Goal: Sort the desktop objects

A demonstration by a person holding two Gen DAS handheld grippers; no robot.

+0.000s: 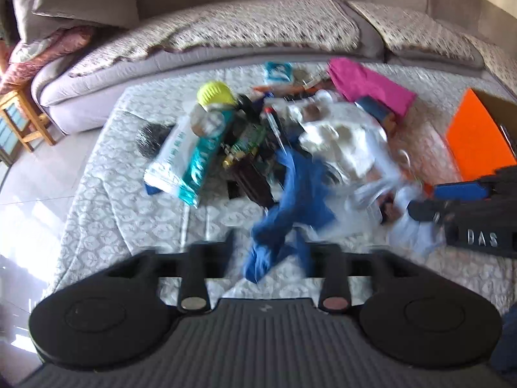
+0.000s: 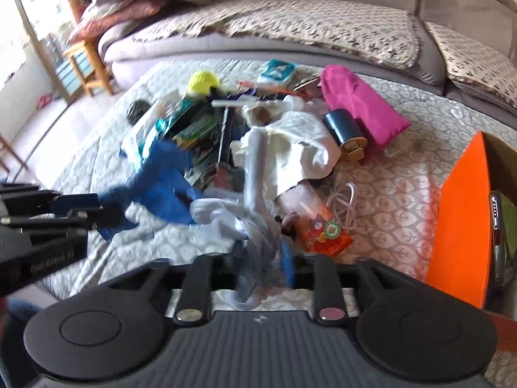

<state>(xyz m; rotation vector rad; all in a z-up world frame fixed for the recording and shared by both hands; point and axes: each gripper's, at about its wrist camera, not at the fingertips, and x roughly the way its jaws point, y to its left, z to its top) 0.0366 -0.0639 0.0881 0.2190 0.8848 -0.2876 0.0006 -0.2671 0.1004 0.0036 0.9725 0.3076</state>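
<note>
A heap of mixed objects lies on a table under a quilted cover (image 1: pixel 113 194). My left gripper (image 1: pixel 268 242) is open, and a crumpled blue cloth (image 1: pixel 290 194) lies loose between its fingers. My right gripper (image 2: pixel 263 252) is open too, with a pale lilac cloth (image 2: pixel 226 223) bunched between its fingers. In the left wrist view the right gripper (image 1: pixel 423 200) comes in from the right edge. In the right wrist view the left gripper (image 2: pixel 111 208) comes in from the left, by the blue cloth (image 2: pixel 161 181). Both pictures are blurred.
The heap holds a yellow-green ball (image 1: pixel 215 93), a teal and white packet (image 1: pixel 187 158), a green circuit board (image 1: pixel 250 139), a white cloth (image 1: pixel 342 142), a magenta bag (image 2: pixel 358 106), a dark cylinder (image 2: pixel 342 126), a white cable (image 2: pixel 344 203) and an orange packet (image 2: pixel 326 232). An orange box (image 2: pixel 462 220) stands right. A sofa (image 1: pixel 226 32) lies behind.
</note>
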